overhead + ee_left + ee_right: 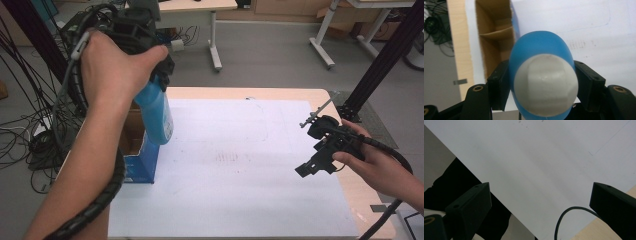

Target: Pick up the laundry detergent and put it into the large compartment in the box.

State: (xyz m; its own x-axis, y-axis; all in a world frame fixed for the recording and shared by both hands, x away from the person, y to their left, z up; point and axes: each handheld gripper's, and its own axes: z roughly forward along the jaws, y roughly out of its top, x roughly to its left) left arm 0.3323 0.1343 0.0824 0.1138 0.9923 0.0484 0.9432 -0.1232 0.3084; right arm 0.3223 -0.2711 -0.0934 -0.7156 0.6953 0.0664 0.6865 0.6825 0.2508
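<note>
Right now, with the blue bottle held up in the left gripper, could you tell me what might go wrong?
1. The left gripper clamps the blue bottle near its white cap, on a rounded surface, so it may slip or swing.
2. The bottle hangs over the edge of the open cardboard box; lowered off-centre, it could catch the box wall or the divider.
3. The right gripper is open and far off, so it cannot steady the box.

This looks like a lab or office workroom. Plain white-legged desks stand on a grey floor, loose black cables pile beside the wooden table, and black aluminium framing rises at the right.
</note>
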